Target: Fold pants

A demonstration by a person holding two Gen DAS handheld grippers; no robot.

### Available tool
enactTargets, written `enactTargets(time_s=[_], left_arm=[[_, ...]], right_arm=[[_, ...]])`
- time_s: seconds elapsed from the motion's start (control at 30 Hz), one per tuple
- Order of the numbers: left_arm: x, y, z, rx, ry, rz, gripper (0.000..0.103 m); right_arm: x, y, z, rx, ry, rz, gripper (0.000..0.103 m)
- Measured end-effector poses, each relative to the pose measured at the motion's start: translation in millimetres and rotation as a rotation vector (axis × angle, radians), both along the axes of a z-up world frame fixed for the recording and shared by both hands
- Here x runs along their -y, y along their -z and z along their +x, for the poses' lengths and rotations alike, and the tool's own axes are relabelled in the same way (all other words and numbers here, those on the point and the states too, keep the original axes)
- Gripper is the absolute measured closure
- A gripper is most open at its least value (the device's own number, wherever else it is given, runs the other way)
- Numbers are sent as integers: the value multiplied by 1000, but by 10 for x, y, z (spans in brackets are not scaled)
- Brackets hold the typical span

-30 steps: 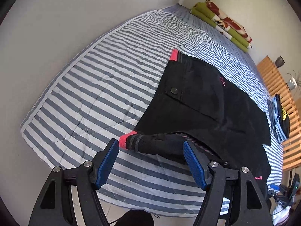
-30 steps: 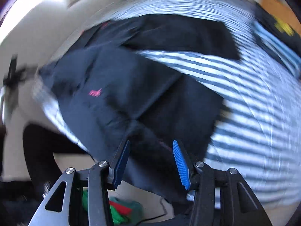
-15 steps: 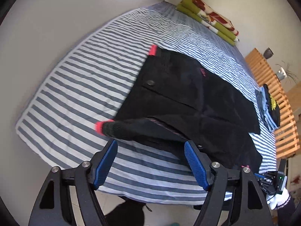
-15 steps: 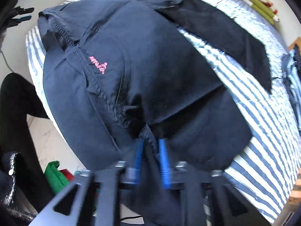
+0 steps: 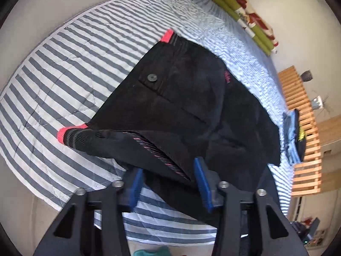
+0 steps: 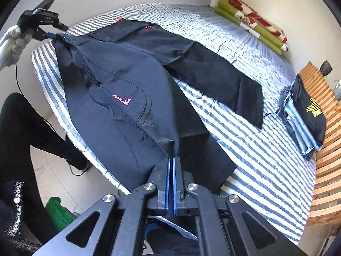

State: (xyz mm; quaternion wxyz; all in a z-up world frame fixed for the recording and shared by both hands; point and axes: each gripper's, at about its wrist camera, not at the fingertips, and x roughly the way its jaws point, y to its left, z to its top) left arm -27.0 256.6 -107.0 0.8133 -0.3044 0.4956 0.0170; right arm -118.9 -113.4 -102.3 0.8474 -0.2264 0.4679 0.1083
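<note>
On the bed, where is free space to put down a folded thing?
Free: the striped bedspread between the black pants and the folded clothes stack, and the stretch between the pants and the green rolled blanket. Crowded: the near corner, where both tongs hold the pants.

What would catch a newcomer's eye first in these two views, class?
The black pants dominate, spread across the near end of the striped bed, one leg lying flat toward the far side. The right gripper pinches their fabric with jaws shut. Folded clothes sit at the bed's right edge.
</note>
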Motion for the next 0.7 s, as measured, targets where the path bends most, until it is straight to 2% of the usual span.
enactTargets(time_s=[0.1, 0.17, 0.23, 0.33, 0.37, 0.43, 0.57, 0.7], left_arm=[[-11, 57, 18, -18, -10, 34, 96], [-17, 24, -51, 10, -16, 32, 97], [27, -111, -189, 44, 1, 63, 98], [111, -425, -483, 125, 56, 99, 98], [128, -532, -580, 153, 64, 102, 98], [147, -675, -692, 191, 67, 89, 98], [203, -773, -530, 170, 71, 110, 99], [235, -980, -138, 197, 70, 113, 99]], right_arm=[[58, -22, -13, 6, 28, 16, 101], [106, -57, -15, 25, 47, 11, 101], [166, -173, -52, 54, 70, 17, 101], [327, -533, -167, 122, 113, 68, 101], [404, -720, -230, 170, 130, 96, 101], [465, -894, -292, 235, 148, 109, 101], [363, -847, -163, 267, 138, -13, 101], [425, -1053, 261, 308, 172, -5, 101]])
